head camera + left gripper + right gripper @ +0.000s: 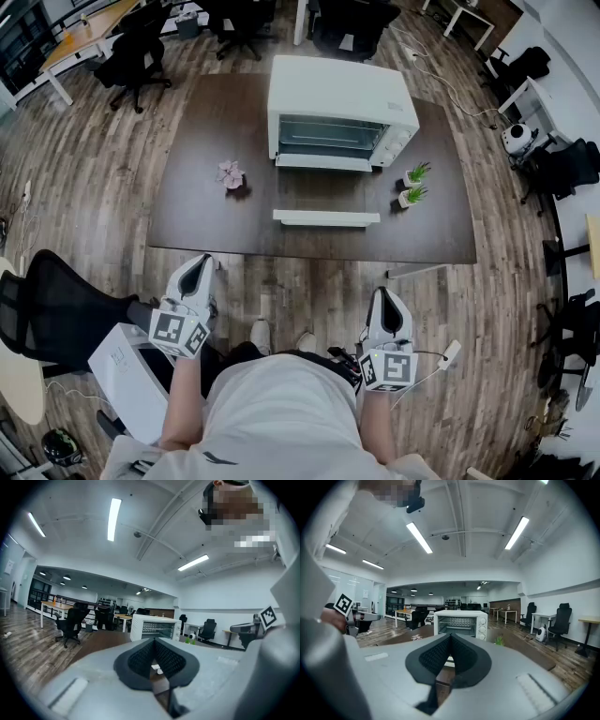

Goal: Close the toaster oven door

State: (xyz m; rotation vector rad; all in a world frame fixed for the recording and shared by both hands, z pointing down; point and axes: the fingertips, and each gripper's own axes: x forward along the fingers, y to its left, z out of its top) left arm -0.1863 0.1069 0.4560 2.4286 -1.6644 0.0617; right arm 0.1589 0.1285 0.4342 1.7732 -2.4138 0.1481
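Observation:
A white toaster oven (342, 98) stands at the back of a dark table (206, 216). Its glass door hangs open, folded down flat toward me, with the white handle bar (326, 217) at the front. Both gripper views look at the oven (154, 627) (461, 623) from a distance. My left gripper (201, 264) and right gripper (385, 298) are held close to my body, short of the table's near edge. Each one (154, 642) (450, 637) is shut with nothing between its pads.
A small pink flower (230, 174) lies left of the oven, and two little potted plants (413, 186) stand to its right. A black office chair (56, 305) and a white box (127, 370) sit at my left. Desks and chairs ring the room.

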